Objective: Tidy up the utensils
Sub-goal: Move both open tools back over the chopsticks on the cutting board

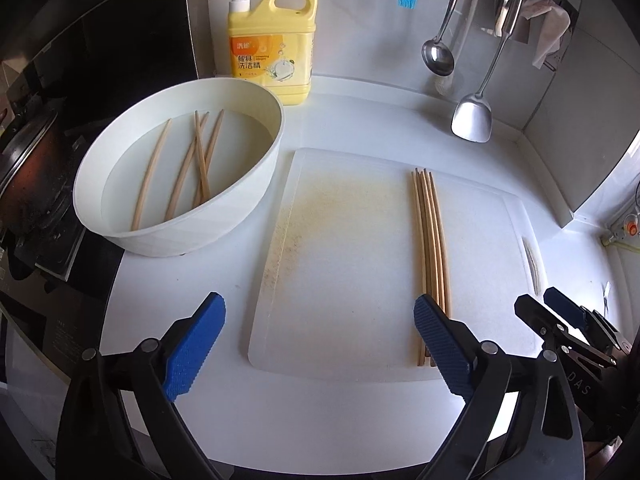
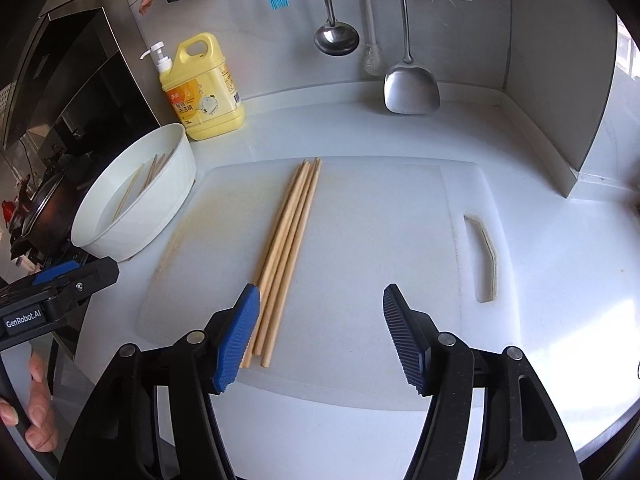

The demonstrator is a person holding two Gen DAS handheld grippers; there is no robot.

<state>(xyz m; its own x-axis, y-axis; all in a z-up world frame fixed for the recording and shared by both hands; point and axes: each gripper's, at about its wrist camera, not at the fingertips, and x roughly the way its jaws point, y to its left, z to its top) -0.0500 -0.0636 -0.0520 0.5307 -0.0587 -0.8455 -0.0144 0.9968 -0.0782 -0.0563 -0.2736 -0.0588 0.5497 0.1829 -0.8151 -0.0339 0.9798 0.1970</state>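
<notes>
Mid-task: four chopsticks [image 1: 430, 240] lined up on cutting board [image 1: 348, 264], four more chopsticks in basin [image 1: 188, 164], white, on desk left. Left gripper [image 1: 316, 344] and right gripper [image 2: 320, 332] both jaws apart, empty. Next likely: left reaches into basin; its high wall obstructs. Detergent jug [image 1: 272, 48] behind, clear.

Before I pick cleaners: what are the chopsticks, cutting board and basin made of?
Chopsticks: probably bamboo or wood, matte tan, unvarnished. Cutting board: seemingly translucent white plastic, yellow-stained and scuffed. Basin: likely smooth white plastic, slightly glossy.
</notes>
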